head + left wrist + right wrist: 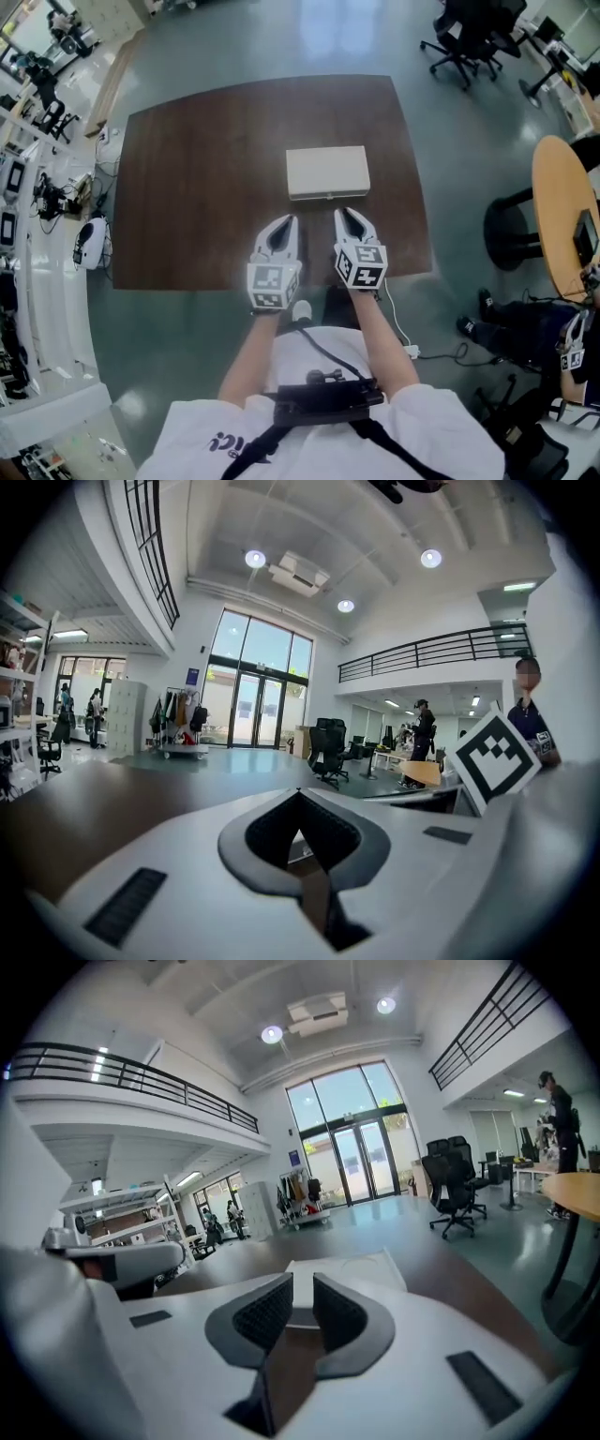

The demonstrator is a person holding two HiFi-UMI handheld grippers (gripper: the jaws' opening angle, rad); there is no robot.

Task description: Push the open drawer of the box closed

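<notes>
A flat beige box (327, 170) lies on the dark brown table (187, 187), right of its middle. Its drawer front (327, 195) faces me and sticks out only a little. Both grippers hover side by side over the table's near part, just short of the box. My left gripper (286, 223) points at the box's left front corner, and its jaw tips meet (300, 796) with nothing held. My right gripper (349, 216) aims at the drawer front. Its jaws (302, 1296) stand a narrow gap apart and empty, and the box (349, 1267) lies straight ahead.
Black office chairs (466, 39) stand beyond the table's far right corner. A round wooden table (562, 211) and a seated person (553, 342) are at the right. A white counter with equipment (47, 281) runs along the left.
</notes>
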